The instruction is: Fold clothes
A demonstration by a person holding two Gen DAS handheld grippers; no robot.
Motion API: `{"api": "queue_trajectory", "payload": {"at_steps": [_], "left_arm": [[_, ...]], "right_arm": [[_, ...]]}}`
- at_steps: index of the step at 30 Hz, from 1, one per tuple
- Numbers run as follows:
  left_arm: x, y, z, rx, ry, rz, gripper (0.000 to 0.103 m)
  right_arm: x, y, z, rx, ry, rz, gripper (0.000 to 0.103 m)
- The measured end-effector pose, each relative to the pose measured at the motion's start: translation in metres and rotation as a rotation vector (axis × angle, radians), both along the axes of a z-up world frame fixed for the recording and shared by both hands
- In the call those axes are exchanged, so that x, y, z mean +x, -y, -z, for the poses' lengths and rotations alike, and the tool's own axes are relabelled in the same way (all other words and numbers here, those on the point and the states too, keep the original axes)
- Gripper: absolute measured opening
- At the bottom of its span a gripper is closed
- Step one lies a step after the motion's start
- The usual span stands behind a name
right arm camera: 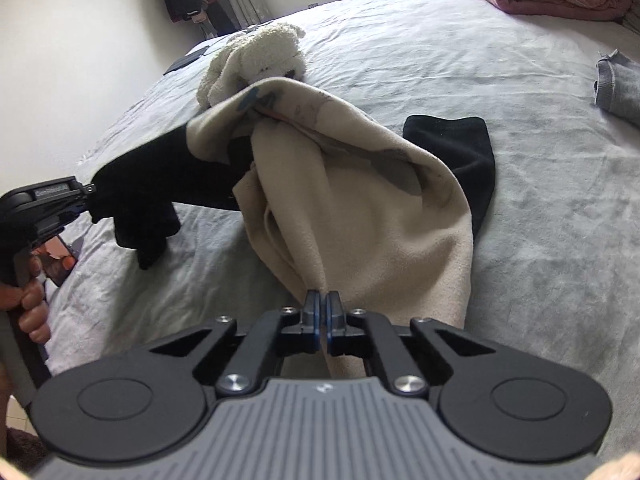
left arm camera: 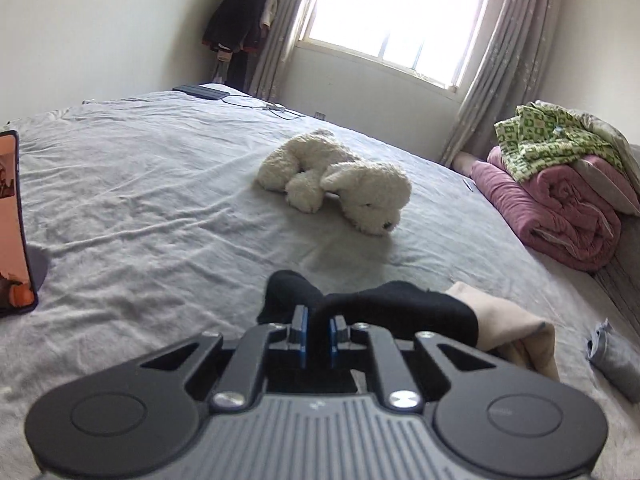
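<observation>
Bedding: a grey sheet [left arm camera: 160,184] covers the bed, creased in long ridges across its width. A white plush dog [left arm camera: 340,180] lies on its side near the middle of the bed. A folded pink quilt [left arm camera: 560,216] sits at the bed's far right edge, with a green patterned garment [left arm camera: 548,136] heaped on top of it. A small grey cloth item [right arm camera: 618,84] lies apart on the sheet, to the right. A dark flat device [left arm camera: 200,91] and a thin cable rest at the far end of the bed. A phone on a stand [left arm camera: 12,220] is upright at the left edge.

Room: pale walls, a bright window [left arm camera: 396,8] with grey curtains [left arm camera: 504,64] on both sides, and dark clothing [left arm camera: 240,12] hanging in the corner.

Task item: a beige garment with black sleeves [right arm camera: 360,200] is lifted partly off the sheet in front of the plush dog. 1 black sleeve lies flat on the bed to the right; the other is stretched out to the left.

Left tool [left arm camera: 318,330]: fingers nearly together, clamped on black sleeve fabric. A hand [right arm camera: 30,304] grips its handle in the right wrist view.

Right tool [right arm camera: 323,308]: fingers closed almost to touching, pinching the beige hem, which hangs down between them.
</observation>
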State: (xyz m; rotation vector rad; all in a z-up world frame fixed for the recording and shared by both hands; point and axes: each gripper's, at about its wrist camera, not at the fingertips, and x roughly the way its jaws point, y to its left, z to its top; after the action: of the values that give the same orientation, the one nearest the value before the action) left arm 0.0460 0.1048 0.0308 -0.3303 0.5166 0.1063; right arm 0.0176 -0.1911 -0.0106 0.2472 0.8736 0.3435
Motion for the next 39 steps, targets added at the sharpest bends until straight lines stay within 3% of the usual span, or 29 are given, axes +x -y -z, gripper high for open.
{"api": "queue_trajectory", "payload": {"at_steps": [4, 14, 17, 23, 27, 31, 34, 35, 39], "left_arm": [[-0.005, -0.013, -0.008, -0.02, 0.028, -0.053, 0.01], [-0.024, -0.047, -0.029, 0.03, 0.098, -0.229, 0.01], [-0.03, -0.059, -0.033, 0.036, 0.095, -0.275, 0.01], [-0.037, -0.074, -0.027, 0.052, -0.007, -0.212, 0.01], [-0.038, -0.079, -0.019, 0.097, -0.082, -0.135, 0.011], [-0.037, -0.085, -0.004, 0.087, -0.168, -0.08, 0.013], [-0.041, -0.084, -0.003, 0.08, -0.162, -0.056, 0.028], [-0.041, -0.083, -0.004, 0.083, -0.156, -0.044, 0.035], [-0.038, -0.071, -0.006, 0.111, -0.142, -0.002, 0.043]], "right_arm": [[-0.016, 0.001, -0.015, 0.076, 0.007, -0.057, 0.004], [-0.048, 0.002, -0.042, 0.263, -0.009, -0.24, 0.004], [-0.052, -0.009, -0.041, 0.268, -0.046, -0.322, 0.004], [-0.054, -0.023, -0.035, 0.211, -0.086, -0.424, 0.004], [-0.045, -0.021, -0.036, 0.178, -0.065, -0.408, 0.013], [-0.037, -0.014, -0.039, 0.181, -0.032, -0.382, 0.017], [-0.027, -0.008, -0.041, 0.163, 0.006, -0.321, 0.047], [-0.023, -0.006, -0.041, 0.154, 0.013, -0.303, 0.047], [-0.002, 0.001, -0.036, 0.104, 0.028, -0.205, 0.047]]}}
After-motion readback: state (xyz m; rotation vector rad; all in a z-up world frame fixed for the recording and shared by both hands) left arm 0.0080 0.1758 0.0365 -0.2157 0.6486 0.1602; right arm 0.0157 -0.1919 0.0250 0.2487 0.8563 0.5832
